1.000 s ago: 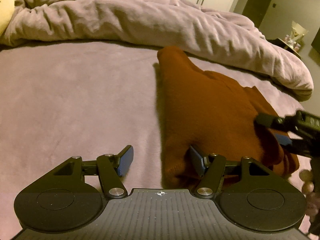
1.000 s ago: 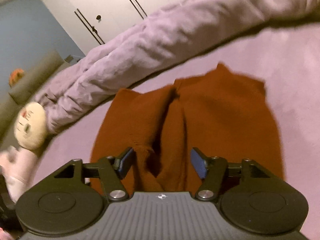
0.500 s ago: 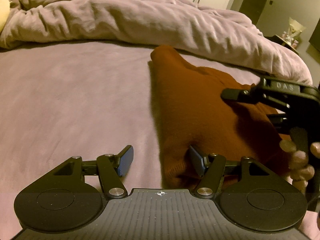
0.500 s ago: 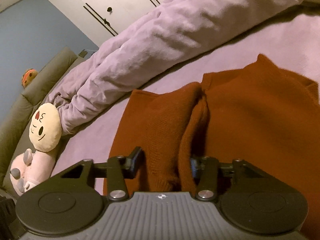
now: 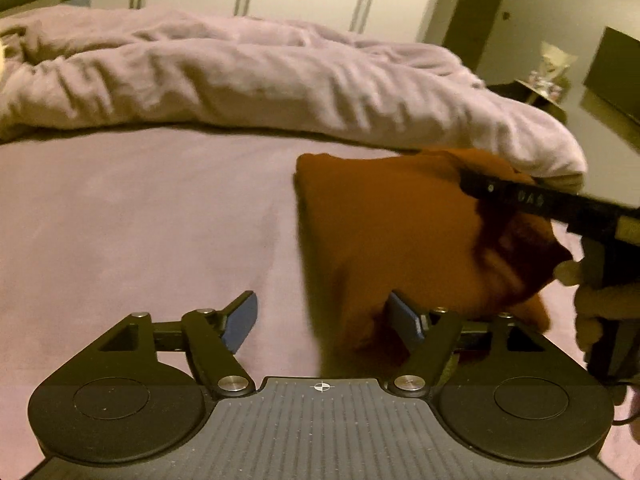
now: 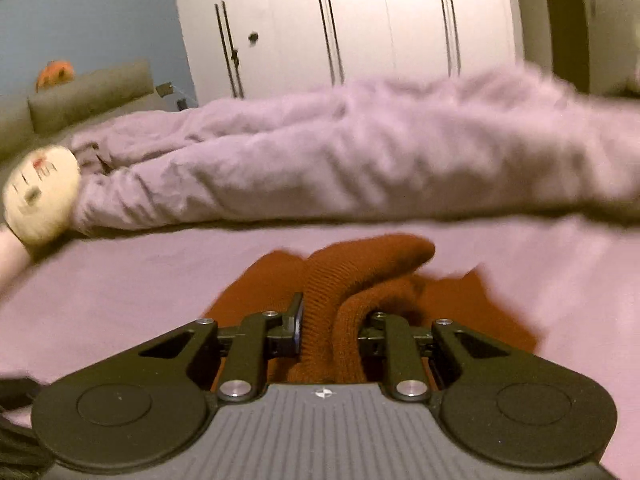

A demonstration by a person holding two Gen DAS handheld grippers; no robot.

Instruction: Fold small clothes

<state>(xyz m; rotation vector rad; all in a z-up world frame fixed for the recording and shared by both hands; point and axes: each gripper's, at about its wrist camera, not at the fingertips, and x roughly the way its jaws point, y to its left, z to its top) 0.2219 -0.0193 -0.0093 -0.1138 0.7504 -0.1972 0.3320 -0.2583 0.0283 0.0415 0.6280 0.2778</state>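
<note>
though blurred, ribbed rust knit sweater (image 6: 352,280) bunched in right gripper (image 6: 332,320)

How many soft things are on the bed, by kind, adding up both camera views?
Rust-brown knitted garment: 1
Bunched lilac duvet: 1
Cream-faced plush toy: 1
Total: 3

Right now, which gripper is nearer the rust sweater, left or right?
Right. The right gripper is shut on a bunched fold of the rust sweater. The left gripper stands open at its near left edge, pads not pressing the knit.
</note>
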